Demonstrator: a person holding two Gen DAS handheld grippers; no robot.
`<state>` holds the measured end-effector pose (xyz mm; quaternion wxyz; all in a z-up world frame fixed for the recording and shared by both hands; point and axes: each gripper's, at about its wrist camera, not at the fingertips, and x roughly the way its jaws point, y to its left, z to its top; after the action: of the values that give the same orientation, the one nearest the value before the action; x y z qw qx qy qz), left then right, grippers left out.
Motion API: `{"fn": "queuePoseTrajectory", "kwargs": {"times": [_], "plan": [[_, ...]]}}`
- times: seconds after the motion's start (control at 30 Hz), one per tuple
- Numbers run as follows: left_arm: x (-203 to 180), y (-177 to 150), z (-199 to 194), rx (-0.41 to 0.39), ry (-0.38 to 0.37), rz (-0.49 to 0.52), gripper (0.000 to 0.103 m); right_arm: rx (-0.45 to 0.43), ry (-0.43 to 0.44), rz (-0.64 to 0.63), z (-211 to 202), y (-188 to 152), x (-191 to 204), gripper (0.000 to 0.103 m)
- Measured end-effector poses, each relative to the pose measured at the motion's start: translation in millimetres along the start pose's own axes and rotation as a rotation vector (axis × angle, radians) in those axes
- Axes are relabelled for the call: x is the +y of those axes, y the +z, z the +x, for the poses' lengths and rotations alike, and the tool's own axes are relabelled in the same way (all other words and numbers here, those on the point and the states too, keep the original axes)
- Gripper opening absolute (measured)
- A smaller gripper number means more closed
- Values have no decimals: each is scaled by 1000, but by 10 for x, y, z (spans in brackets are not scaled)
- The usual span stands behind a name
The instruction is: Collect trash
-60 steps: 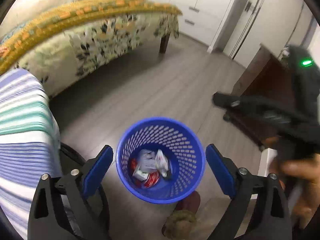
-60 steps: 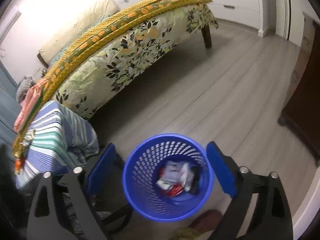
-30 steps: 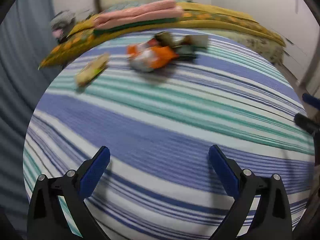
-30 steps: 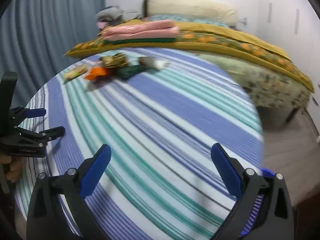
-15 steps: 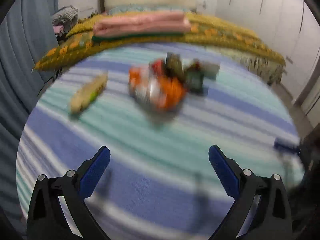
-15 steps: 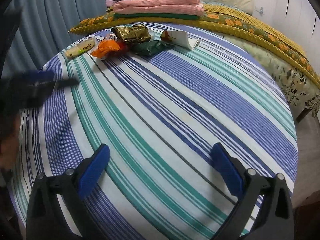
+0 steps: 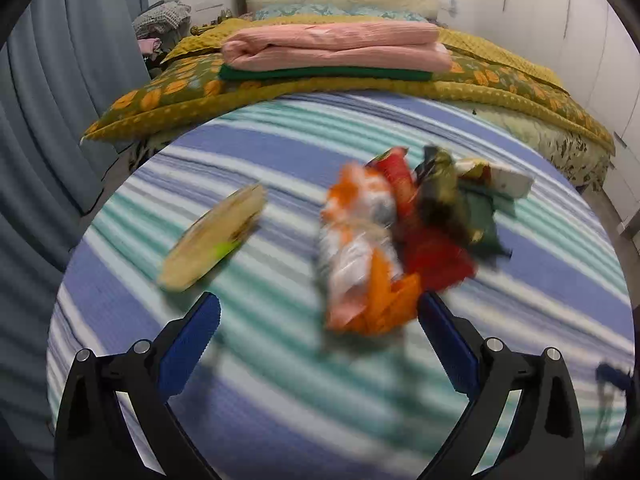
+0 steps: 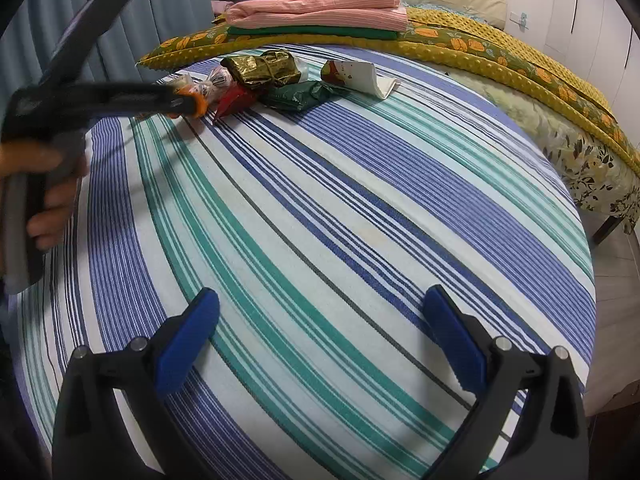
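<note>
A pile of trash lies on the far part of the striped tablecloth [image 8: 320, 208]: an orange-and-white wrapper [image 7: 360, 248], a red wrapper [image 7: 434, 264], a gold wrapper [image 8: 264, 66], a green packet [image 8: 300, 96] and a white carton [image 8: 356, 76]. A yellowish long packet [image 7: 216, 240] lies apart to the left. My left gripper [image 7: 318, 344] is open and hovers just short of the orange wrapper, its view blurred. My right gripper [image 8: 320, 336] is open over bare cloth near the table's front edge, far from the pile. No bin is in view.
A hand [image 8: 44, 196] holds the left tool at the left of the right wrist view. Behind the table stands a bed with a yellow blanket [image 8: 500, 48] and folded pink cloth [image 8: 320, 10]. Blue curtains [image 7: 48, 100] hang at the left. Floor shows at the right [image 8: 616, 280].
Both views swung up from the blue bin on the floor to the table top. The left gripper has since moved forward, close to the orange wrapper. The right gripper stays over the near cloth.
</note>
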<state>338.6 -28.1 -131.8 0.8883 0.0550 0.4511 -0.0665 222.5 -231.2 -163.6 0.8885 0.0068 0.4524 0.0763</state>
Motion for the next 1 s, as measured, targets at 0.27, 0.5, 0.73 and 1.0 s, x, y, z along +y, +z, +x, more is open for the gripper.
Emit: {"fn": "queuePoseTrajectory", "kwargs": {"times": [0.27, 0.5, 0.73, 1.0], "plan": [[-50, 101, -14, -16, -157, 50, 98, 0, 0, 0, 5, -2, 1, 98], [-59, 201, 322, 36, -221, 2, 70, 0, 1, 1, 7, -1, 1, 98], [18, 30, -17, 19, -219, 49, 50, 0, 1, 1, 4, -3, -2, 98], [51, -600, -517, 45, -217, 128, 53, 0, 1, 1, 4, -3, 0, 98]]}}
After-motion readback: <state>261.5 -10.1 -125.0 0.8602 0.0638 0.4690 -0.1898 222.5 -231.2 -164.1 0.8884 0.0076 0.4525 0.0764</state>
